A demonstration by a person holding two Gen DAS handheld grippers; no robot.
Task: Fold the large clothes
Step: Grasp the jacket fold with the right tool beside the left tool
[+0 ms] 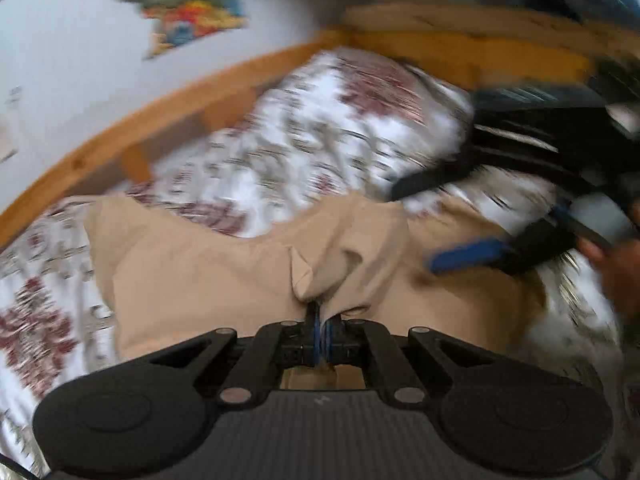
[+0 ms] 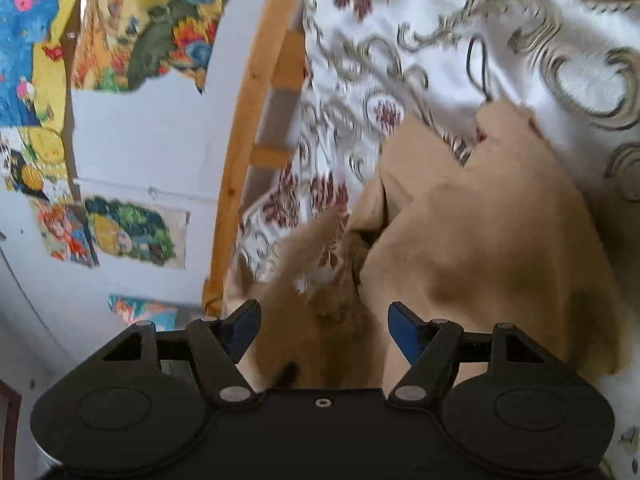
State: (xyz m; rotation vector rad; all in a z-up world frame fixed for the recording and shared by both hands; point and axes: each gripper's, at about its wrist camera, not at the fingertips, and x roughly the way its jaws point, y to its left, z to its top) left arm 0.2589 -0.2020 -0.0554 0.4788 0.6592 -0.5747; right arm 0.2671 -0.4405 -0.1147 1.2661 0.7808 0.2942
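Observation:
A large beige garment (image 1: 200, 272) lies spread on a floral bedspread (image 1: 320, 132). My left gripper (image 1: 322, 320) is shut on a bunched fold of the garment's near edge. In the left wrist view my right gripper (image 1: 416, 226) hovers over the cloth at the right with its fingers apart, held by a person's hand (image 1: 616, 272). In the right wrist view the beige garment (image 2: 480, 240) runs away from me, and a blurred flap of it hangs between the spread fingers of my right gripper (image 2: 323, 312). The blue pads do not press on it.
A wooden bed frame (image 1: 160, 120) (image 2: 248, 140) borders the bed along a white wall with colourful posters (image 2: 148, 36). A thin black cord (image 2: 478, 68) lies on the bedspread (image 2: 440, 20) beyond the garment.

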